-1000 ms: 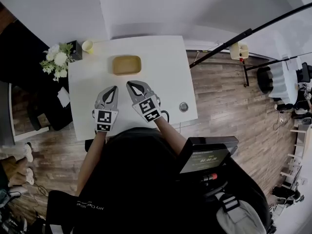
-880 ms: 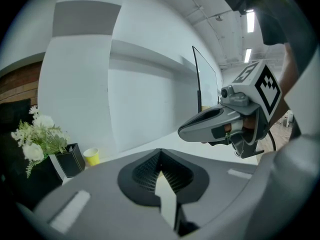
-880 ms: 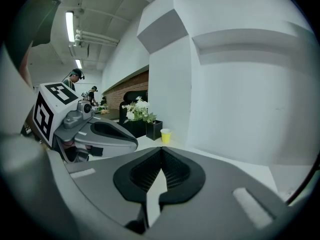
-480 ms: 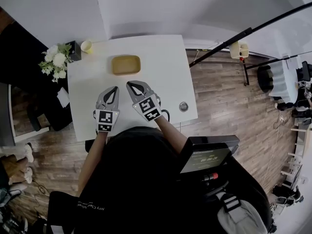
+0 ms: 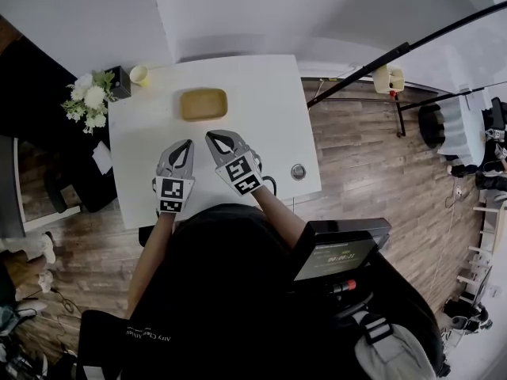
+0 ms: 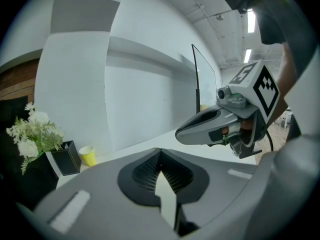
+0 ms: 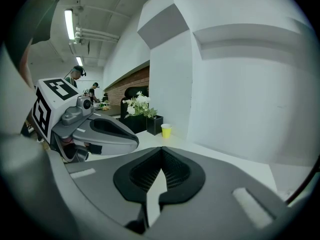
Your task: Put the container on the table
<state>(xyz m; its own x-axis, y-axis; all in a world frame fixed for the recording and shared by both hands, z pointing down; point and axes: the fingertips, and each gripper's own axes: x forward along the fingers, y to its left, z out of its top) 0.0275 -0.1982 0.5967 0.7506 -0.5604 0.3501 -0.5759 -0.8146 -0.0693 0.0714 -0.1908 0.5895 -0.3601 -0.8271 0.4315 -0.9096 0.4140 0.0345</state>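
A shallow tan container point(image 5: 203, 104) rests on the white table point(image 5: 269, 101), toward its far side. Both grippers hover side by side over the table's near half, short of the container and apart from it. My left gripper point(image 5: 184, 144) is shut with nothing between its jaws, and in the left gripper view its tips point(image 6: 159, 150) meet. My right gripper point(image 5: 214, 138) is shut and empty too, its tips point(image 7: 161, 150) closed in the right gripper view. Neither gripper view shows the container.
A small yellow cup point(image 5: 142, 74) and a black box of white flowers point(image 5: 93, 95) stand at the table's far left corner. A round metal disc point(image 5: 298, 172) lies near the right edge. Wooden floor lies to the right, and a black lamp arm point(image 5: 396, 54) crosses there.
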